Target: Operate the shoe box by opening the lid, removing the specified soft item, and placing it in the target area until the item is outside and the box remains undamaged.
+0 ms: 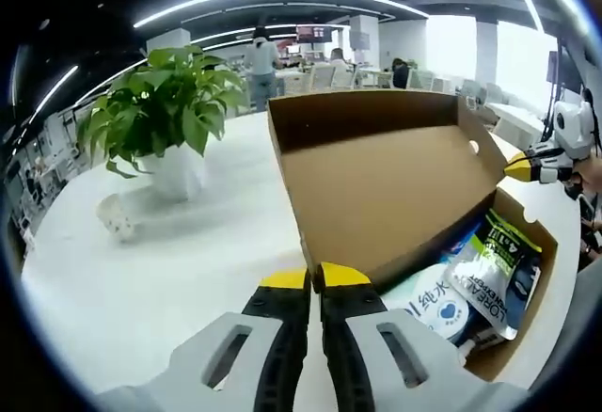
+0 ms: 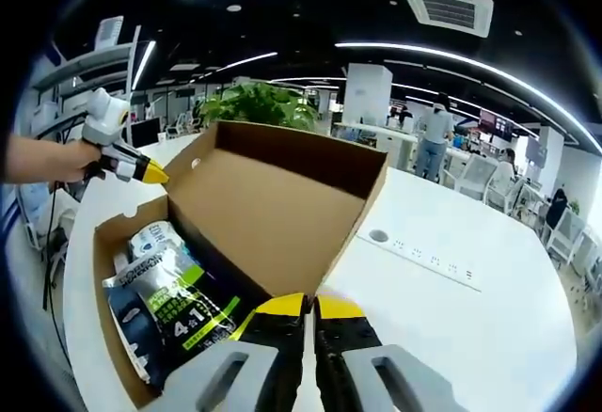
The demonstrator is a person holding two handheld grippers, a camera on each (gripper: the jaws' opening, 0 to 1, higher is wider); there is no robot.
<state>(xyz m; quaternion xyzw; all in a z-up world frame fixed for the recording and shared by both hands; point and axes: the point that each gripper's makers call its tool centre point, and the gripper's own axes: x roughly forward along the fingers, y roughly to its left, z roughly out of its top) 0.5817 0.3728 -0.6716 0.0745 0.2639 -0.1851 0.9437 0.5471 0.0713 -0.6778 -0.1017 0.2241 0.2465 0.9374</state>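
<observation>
now | shoe box [image 1: 376, 186] lid up | packets [image 1: 484, 276] inside | both grippers' jaws together

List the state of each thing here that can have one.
shoe box: open, still packed
lid: raised, standing upright
soft packets: inside the box
left gripper: shut, at the lid's edge
right gripper: shut, at the lid's edge
potted plant: upright

In the left gripper view, at lower right inside the open shoe box [image 1: 395, 196], a white soft pack [image 1: 435, 304] shows the blue characters "纯水" above a blue heart mark. Beside it, a grey and green pouch [image 1: 497, 271] carries lettering running along its length, too warped to read surely. In the right gripper view, at lower left, the same pouch [image 2: 183, 313] bears a large "4", a small sign and "1" on a green band.
</observation>
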